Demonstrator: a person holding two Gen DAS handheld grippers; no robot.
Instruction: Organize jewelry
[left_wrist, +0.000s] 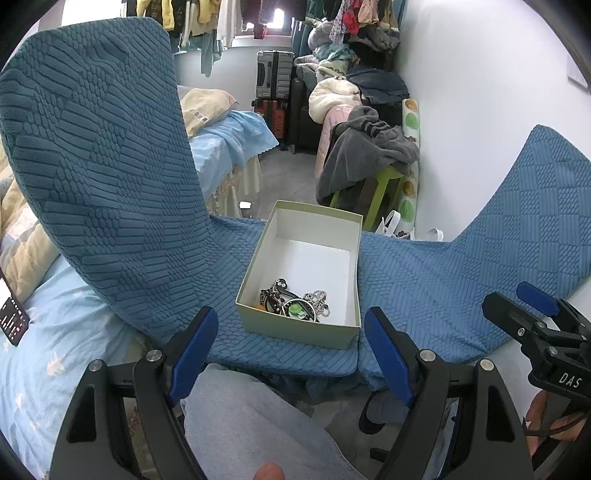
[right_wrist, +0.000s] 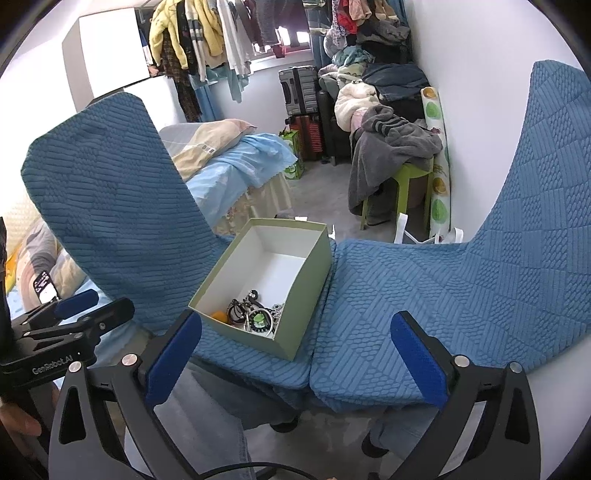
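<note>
At frame centre, a rectangular cardboard box (left_wrist: 303, 273) holds tangled beaded jewelry (left_wrist: 295, 304) on quilted blue cushions (left_wrist: 424, 280); left claw (left_wrist: 291, 354) and right claw (right_wrist: 295, 362) gape wide, empty.

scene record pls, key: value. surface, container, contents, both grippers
surface: two blue textured chair seats side by side
container: open green box with white inside, on the left seat by the seam
contents: tangled jewelry piled at the near end; far end bare
left gripper: open, empty, short of the box
right gripper: open, empty, short of the box
background: bed, clothes heaped on a green stool
</note>
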